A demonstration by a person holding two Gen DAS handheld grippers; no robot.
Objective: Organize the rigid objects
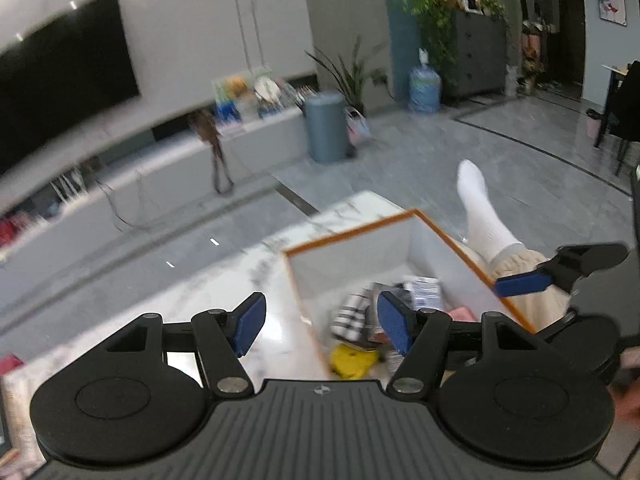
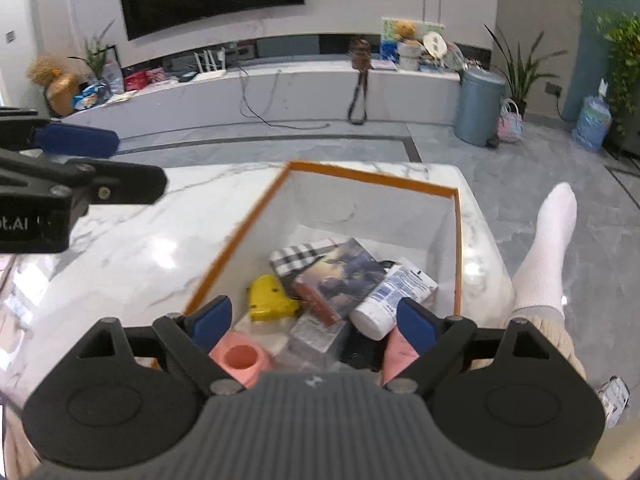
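Note:
A white box with an orange rim (image 2: 376, 178) (image 1: 348, 236) stands on the marble table (image 2: 132, 248). Inside lie a yellow object (image 2: 270, 298) (image 1: 352, 360), a book (image 2: 344, 272), a white tube (image 2: 394, 298), a checked item (image 2: 296, 256), a pink cup (image 2: 240, 360) and a clear case (image 2: 316, 334). My right gripper (image 2: 312, 322) is open and empty above the box's near end. My left gripper (image 1: 324, 326) is open and empty over the box's left wall; it also shows in the right wrist view (image 2: 76, 140), at the left.
The person's white-socked foot (image 2: 548, 248) sticks out right of the table. Beyond the table are grey floor, a low TV bench (image 2: 280, 88) with clutter, a grey bin (image 2: 478, 106) and plants. A small pack (image 2: 614, 398) lies on the floor at the right.

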